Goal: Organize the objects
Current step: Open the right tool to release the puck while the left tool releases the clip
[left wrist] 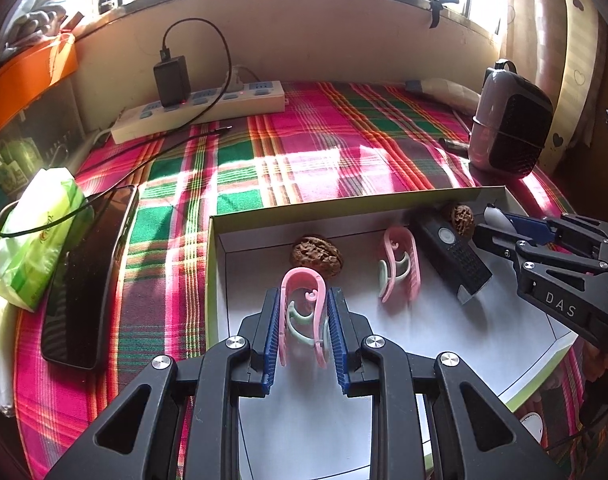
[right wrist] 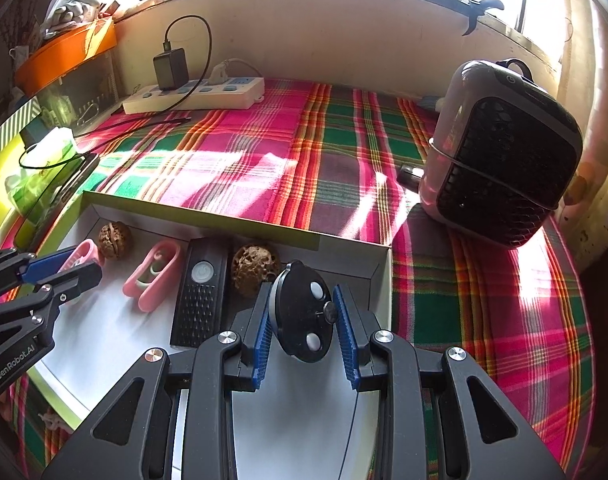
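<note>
My left gripper point(left wrist: 304, 308) is shut on a pink clip point(left wrist: 304, 280) with a green inner hook, over the white box floor. A second pink clip point(left wrist: 399, 268) lies to its right, beside a black remote point(left wrist: 451, 256). One walnut point(left wrist: 315, 256) sits behind my clip, another walnut point(left wrist: 459, 218) in the far corner. My right gripper point(right wrist: 305, 312) is shut on a black disc point(right wrist: 300, 312) with white dots, above the box's right end, next to the remote point(right wrist: 200, 292) and a walnut point(right wrist: 256, 270).
The white box with green rim point(left wrist: 214, 264) lies on a plaid cloth point(left wrist: 288, 152). A phone point(left wrist: 88, 276) and tissue pack point(left wrist: 36, 232) lie left. A power strip point(left wrist: 200, 112) is at the back. A pink fan heater point(right wrist: 499, 152) stands right.
</note>
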Tool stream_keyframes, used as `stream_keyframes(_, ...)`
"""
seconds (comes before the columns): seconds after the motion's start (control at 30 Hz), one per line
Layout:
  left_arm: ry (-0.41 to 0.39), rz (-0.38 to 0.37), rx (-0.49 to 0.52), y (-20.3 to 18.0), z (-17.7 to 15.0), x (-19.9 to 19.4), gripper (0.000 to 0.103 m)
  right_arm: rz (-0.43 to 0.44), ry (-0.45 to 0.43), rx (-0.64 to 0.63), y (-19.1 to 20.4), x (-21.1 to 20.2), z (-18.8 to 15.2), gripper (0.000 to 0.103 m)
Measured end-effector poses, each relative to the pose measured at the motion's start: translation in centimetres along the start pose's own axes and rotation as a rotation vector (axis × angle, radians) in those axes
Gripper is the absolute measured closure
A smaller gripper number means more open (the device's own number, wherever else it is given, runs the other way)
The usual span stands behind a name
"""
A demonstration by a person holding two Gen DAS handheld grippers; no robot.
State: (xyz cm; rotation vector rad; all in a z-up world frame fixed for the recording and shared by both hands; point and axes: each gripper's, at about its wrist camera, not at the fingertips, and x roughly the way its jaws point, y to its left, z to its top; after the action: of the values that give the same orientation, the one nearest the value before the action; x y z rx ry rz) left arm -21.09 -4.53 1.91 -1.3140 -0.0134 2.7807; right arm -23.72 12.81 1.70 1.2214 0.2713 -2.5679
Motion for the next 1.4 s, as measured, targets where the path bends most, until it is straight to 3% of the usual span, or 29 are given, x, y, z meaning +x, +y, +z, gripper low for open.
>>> stream_keyframes(1.3,0.0,0.022,0.024,-0.6,0.56,0.8,0.079,-0.001,-0.017,-0.001,0.37,0.03,0.04,0.071)
stream_keyframes(1.4,0.0,0.023,0.022,-0.61,0.6,0.75,0.077,-0.003,-0.03,-0.007,0.4,-0.14,-0.02,0.065)
